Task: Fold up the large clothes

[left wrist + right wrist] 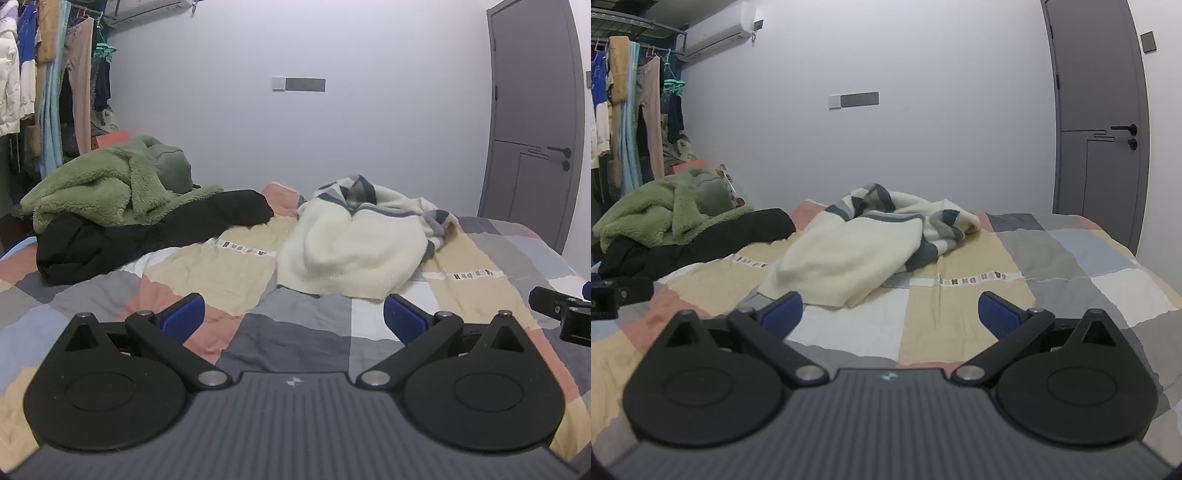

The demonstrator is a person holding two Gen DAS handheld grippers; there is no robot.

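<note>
sweater (347, 247): crumpled, mid-bed
left gripper (293, 318): spread wide, empty, short of sweater
right gripper (890, 314): same
next: pinch hem corners, spread flat

The left gripper (293, 317) hangs wide open above a patchwork bedspread (295, 332); a crumpled cream sweater (347, 243) lies beyond, green fleece (107, 192) far left.

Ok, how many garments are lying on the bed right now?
3: a cream sweater mid-bed, and at the left a green fleece piled on a black coat. More may be hidden under that pile.
</note>
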